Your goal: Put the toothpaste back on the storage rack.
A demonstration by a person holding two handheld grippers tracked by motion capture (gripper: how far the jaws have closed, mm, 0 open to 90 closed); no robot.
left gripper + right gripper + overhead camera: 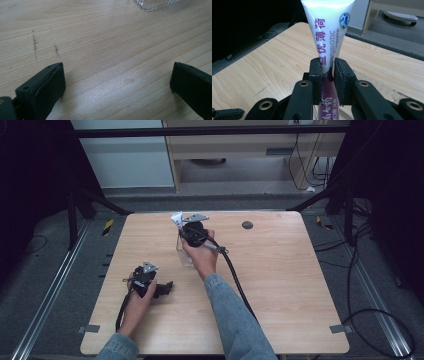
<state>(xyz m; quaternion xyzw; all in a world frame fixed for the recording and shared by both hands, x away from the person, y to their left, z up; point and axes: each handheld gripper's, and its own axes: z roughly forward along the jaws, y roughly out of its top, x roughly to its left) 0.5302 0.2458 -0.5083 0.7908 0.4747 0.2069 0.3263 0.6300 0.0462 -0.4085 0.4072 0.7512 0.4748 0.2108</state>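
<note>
Two jaws of the right gripper (327,72) pinch a white-and-purple toothpaste tube (325,32) printed "PROBIOTIC" and Chinese characters, long axis upright with its crimped end up over a clear glass container (184,252), while the left gripper (117,82) rests spread on the table (280,285), well apart.

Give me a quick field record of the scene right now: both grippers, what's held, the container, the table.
right gripper: shut on the toothpaste tube, above the clear container
toothpaste tube: white and purple, upright, flat crimped end up
clear container: transparent, near the table's middle, under the tube; its corner shows in the left gripper view
left gripper: open, nothing between the jaws, low over bare wood
table: light wood; small dark round disc near the far edge
</note>
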